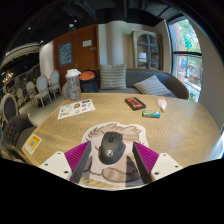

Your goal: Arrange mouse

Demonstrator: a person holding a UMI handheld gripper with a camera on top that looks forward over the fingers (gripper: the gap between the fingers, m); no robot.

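Mouse (111, 148) first, since the task turns on it: a dark grey one, lying on a light mouse mat (108, 158) printed with a sketch-like figure, between the two fingers and clear of both.

From largest down, the round wooden table (170, 130) fills the middle of the view, its far rim curving from about nine o'clock over to three. Beyond it at twelve to one o'clock stands a grey sofa (140, 82) with a striped cushion (113, 76). At about nine o'clock, off the table's rim, a row of pale chairs (40, 90) runs back into the room.

On the table, the mat sits at six o'clock, nearest the gripper (109, 156). An open magazine (76, 108) lies at ten o'clock from the mouse, well apart from it. A yellow booklet (32, 143) rests at the table's nine o'clock rim. At one o'clock from the mouse lie a dark red box (135, 102) and, further right, a small teal object (151, 114) — near each other, not touching.

The fingers stand spread wide — magenta pads (77, 154) showing on either side of the mat, gripping nothing.
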